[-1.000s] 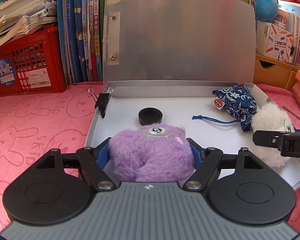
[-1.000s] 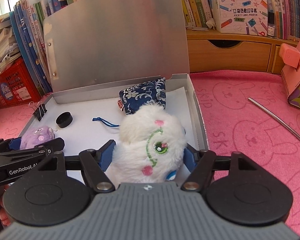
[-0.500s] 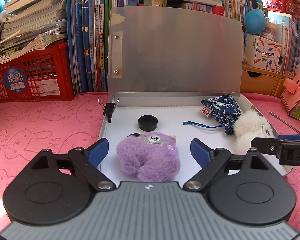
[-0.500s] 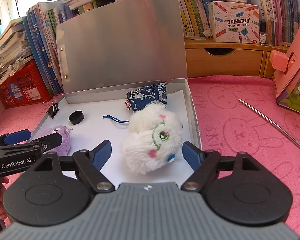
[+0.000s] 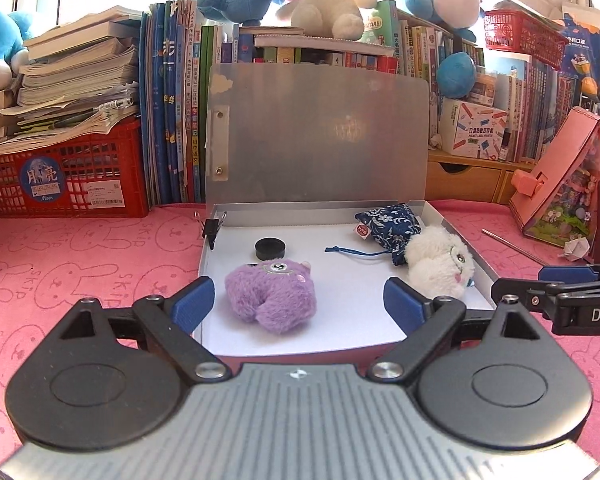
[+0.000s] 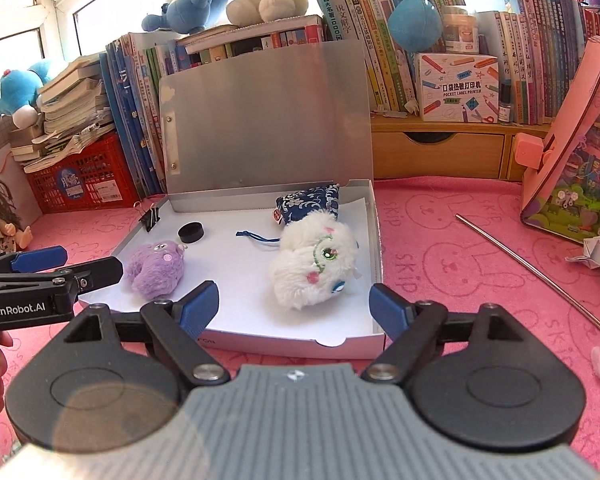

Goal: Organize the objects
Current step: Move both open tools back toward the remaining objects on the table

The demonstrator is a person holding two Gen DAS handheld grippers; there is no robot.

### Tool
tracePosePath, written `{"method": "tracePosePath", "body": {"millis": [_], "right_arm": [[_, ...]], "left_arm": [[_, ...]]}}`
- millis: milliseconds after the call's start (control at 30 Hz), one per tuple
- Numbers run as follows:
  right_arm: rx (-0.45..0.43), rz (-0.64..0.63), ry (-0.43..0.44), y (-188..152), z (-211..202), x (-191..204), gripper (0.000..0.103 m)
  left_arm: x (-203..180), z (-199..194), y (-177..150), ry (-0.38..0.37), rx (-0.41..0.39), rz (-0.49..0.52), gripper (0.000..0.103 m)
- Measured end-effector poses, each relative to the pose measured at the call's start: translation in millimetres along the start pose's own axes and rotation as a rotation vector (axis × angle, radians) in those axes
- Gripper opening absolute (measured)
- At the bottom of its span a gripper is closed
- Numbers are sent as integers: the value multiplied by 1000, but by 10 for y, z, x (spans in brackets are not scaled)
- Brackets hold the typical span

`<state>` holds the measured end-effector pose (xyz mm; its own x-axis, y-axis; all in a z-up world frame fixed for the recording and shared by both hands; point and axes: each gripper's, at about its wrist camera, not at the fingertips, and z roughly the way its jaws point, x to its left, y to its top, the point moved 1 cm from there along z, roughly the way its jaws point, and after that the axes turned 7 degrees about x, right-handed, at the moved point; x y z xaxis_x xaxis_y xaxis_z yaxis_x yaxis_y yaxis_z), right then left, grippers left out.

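An open silver box [image 5: 340, 280] with a white floor and upright lid lies on the pink cloth. A purple plush toy [image 5: 272, 300] rests in its front left. My left gripper [image 5: 298, 302] is drawn back from the toy, its jaws opening, neither pad touching it. In the right wrist view a white plush toy [image 6: 316, 264] lies in the box [image 6: 236, 272] at the right. My right gripper [image 6: 294, 306] stands back of the toy, its jaws opening, and grips nothing. A blue floral pouch [image 5: 388, 220], a black cap [image 5: 270, 249] and a binder clip [image 5: 211, 230] are also in the box.
A red crate [image 5: 64, 184] and rows of books stand behind the box. A wooden drawer unit [image 5: 464, 180] and a pink toy house [image 5: 560, 184] are at the right. A metal rod [image 6: 532, 272] and folded paper [image 6: 598, 250] lie on the cloth; a doll [image 6: 0, 216] sits left.
Both grippers let go of their plush toys, opened wide and pulled back and up from the box. The purple and white toys stay on the box floor.
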<state>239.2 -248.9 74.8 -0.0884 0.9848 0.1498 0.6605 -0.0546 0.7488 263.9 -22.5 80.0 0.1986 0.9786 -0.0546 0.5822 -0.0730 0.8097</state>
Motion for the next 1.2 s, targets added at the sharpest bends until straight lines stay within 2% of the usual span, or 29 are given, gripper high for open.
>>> {"method": "tracePosePath", "body": {"millis": [167, 367, 833, 967, 1200], "right_arm": [[-36, -37, 6, -203, -259, 26, 90], [-65, -41, 5, -473, -460, 33, 91], [-94, -93, -47, -1122, -751, 117, 92], [-104, -113, -64, -1244, -804, 162, 93], [-104, -111, -91, -1431, -819, 211, 94]], "left_arm": [[-79, -314, -193, -36, -29, 21, 95], [-145, -645, -512, -57, -79, -14, 95], [-302, -1061, -1241, -80, -111, 69, 96], [-338, -1116, -1401, -69, -110, 92, 97], [-485, -1212, -1627, -17, -163, 149, 99]]}}
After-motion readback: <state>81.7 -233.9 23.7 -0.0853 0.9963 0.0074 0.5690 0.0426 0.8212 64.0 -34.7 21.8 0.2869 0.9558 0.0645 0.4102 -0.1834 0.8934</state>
